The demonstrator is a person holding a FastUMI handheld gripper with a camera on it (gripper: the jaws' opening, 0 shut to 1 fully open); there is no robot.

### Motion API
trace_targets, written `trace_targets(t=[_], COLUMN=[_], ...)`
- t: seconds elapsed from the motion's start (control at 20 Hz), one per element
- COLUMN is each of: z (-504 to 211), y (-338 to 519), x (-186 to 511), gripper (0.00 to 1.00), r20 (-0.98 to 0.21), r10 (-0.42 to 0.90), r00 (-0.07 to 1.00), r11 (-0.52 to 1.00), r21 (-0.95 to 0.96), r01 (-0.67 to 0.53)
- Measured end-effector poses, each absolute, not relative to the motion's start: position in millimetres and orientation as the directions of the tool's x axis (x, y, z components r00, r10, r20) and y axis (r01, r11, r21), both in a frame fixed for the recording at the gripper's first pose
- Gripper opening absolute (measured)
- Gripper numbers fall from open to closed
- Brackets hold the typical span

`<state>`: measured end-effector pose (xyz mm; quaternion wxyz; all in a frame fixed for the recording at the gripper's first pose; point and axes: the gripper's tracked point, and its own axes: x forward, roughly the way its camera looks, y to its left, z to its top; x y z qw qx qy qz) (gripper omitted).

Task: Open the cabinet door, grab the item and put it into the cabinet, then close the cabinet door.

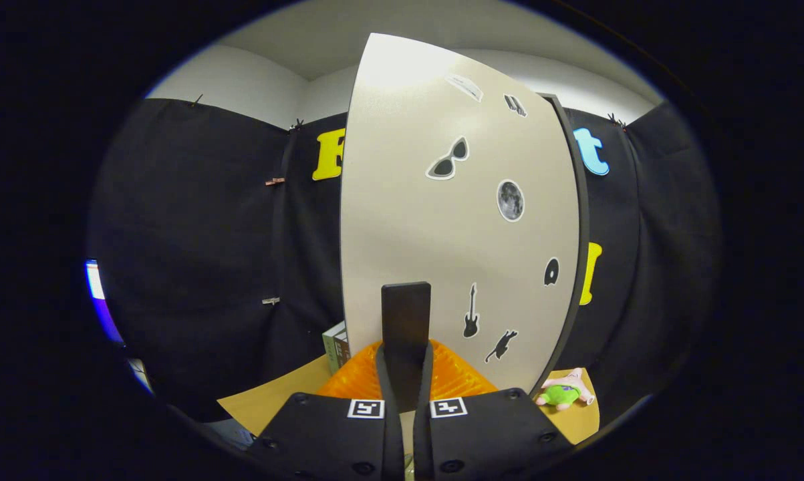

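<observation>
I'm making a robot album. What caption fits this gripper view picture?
Gripper shut on the dark handle of the stickered cabinet door, a plush toy waiting on the table.

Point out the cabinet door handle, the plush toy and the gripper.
cabinet door handle point(406, 327): gripper view, middle of the black bar.
plush toy point(562, 394): gripper view, its green body.
gripper point(406, 384): gripper view, between fingertips clamping the handle.

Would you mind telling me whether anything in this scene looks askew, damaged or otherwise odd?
Nothing stands out. The gripper is shut on the black handle of the cabinet door, which looks intact. The plush toy lies on the table beside it.
</observation>
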<state>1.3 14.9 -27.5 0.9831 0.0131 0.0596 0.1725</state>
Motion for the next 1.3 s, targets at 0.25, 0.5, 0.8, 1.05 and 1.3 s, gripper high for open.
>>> trace_targets(t=[0.25,0.5,0.8,1.05,1.3], z=[-24.8,-18.3,-30.3,-33.0,-28.1], y=[-32.3,-93.8,-143.8,-169.7,-181.8], x=[-22.9,-33.1,-47.6,-52.8,-71.2], gripper=[0.10,0.10,0.08,0.08,0.08], r20=[-0.128,-0.122,-0.147,-0.154,-0.136], r10=[0.359,0.269,0.168,0.151,0.147], r00=[0.925,0.955,0.975,0.976,0.980], r11=[0.933,0.963,0.986,0.988,0.988], r21=[0.033,0.039,0.040,0.051,0.066], r01=[-0.357,-0.266,-0.163,-0.145,-0.139])
